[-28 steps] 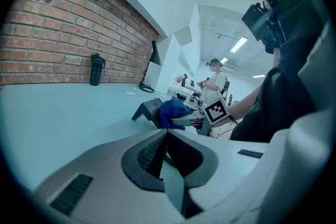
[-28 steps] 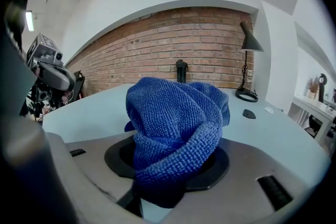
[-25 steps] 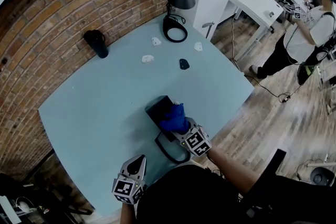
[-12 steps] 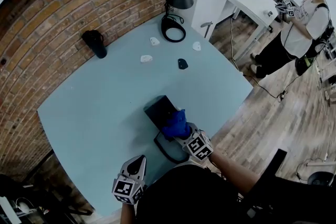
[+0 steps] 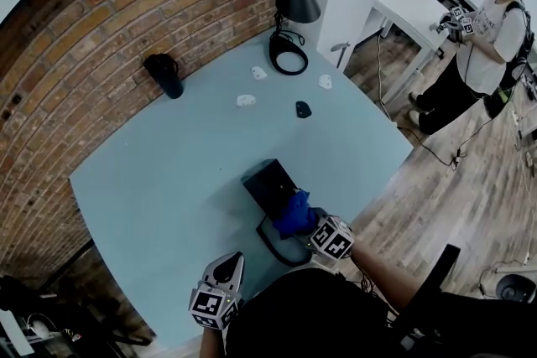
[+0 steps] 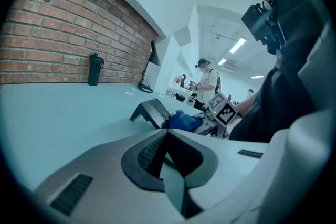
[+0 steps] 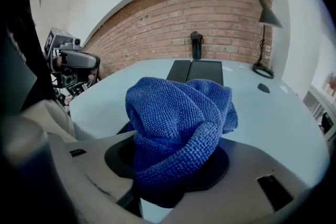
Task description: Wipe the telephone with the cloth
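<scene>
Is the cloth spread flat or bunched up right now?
Bunched: the cloth is a wadded lump clamped in the right gripper, folds bulging above it.

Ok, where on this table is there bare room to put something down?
The widest bare stretch of the table lies left of the telephone, running up to the black bottle. Crowded: the far corner with the lamp base and small pieces, and the near edge by the cloth.
</scene>
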### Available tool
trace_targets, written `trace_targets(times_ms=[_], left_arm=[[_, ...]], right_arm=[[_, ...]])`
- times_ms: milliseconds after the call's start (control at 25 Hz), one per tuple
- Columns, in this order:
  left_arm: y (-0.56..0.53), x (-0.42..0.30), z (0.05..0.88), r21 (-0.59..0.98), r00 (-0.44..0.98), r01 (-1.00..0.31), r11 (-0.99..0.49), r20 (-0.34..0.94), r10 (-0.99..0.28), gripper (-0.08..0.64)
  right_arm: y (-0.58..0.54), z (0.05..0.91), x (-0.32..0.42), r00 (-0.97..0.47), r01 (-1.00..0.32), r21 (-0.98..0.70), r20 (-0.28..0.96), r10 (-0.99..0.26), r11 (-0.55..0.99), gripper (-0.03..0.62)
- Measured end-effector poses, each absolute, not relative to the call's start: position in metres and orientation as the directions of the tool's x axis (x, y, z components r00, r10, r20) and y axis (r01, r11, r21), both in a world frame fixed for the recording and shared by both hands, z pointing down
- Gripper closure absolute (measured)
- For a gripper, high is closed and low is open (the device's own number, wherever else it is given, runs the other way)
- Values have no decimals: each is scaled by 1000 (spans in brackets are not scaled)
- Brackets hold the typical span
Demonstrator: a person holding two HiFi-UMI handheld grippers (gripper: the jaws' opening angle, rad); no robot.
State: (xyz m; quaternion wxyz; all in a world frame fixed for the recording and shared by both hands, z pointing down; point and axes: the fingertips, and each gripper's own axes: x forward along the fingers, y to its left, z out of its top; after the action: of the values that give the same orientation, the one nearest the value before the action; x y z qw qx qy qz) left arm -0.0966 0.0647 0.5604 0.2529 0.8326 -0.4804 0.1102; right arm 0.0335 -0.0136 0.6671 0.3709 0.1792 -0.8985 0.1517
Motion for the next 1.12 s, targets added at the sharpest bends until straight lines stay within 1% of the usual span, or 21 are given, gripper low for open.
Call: trace_targets(times_ms=[80,160,200,240,280,320,360,440,520,560,600,680,720,880,1000,1120], left_arm=[[64,-98,560,315,513,-856,-409,426,-745,560],[64,-100,559,314,510,-858,-406,426,-747,560],[64,-102,559,313,507,-860,-404,427,-749,560],[64,-103,558,311,504,-862,-401,427,-751,560],[64,-105,558,311,501,-863,-398,427,-753,560],[64,-106,558,310,499,-864,-396,427,-754,560],[63,-107,558,309,497,-865,-395,427,-755,560],[64,-107,559,308,497,-865,-396,428,-754,560],[67,-105,558,307,499,-865,-398,432,-751,560],[69,-106,558,305,499,-865,-399,436,-749,560],[70,-106,557,302,499,-865,-400,438,-748,560],[70,-107,554,299,495,-868,-398,436,-752,560],[69,-108,553,300,491,-869,-393,432,-756,560],[71,-113,558,309,477,-876,-371,440,-761,560],[73,-110,564,316,485,-872,-375,449,-750,560],[70,-106,565,321,497,-865,-386,446,-744,560]], right_arm=[[6,675,42,-581,-358,-264,814,8,896,382],[24,676,56,-447,-284,-387,863,236,877,382],[26,673,60,-398,-248,-415,867,298,875,382],[21,665,59,-387,-215,-421,865,319,881,382],[9,654,51,-414,-192,-409,858,304,892,382],[-10,641,38,-468,-190,-382,845,259,904,382],[-36,625,24,-530,-215,-337,828,180,917,382],[-95,589,-2,-634,-324,-208,772,-49,923,380],[-146,560,-18,-683,-443,-85,677,-275,892,380],[-164,555,-22,-685,-487,-42,638,-352,872,380],[-176,558,-24,-673,-516,-10,624,-398,856,380],[-187,579,-24,-632,-538,28,648,-425,842,380],[-189,589,-23,-628,-548,19,650,-427,836,380],[-192,599,-16,-698,-642,-185,542,-468,744,377],[-185,603,-14,-705,-639,-182,528,-473,748,377],[-184,605,-13,-720,-624,-214,533,-445,752,377]])
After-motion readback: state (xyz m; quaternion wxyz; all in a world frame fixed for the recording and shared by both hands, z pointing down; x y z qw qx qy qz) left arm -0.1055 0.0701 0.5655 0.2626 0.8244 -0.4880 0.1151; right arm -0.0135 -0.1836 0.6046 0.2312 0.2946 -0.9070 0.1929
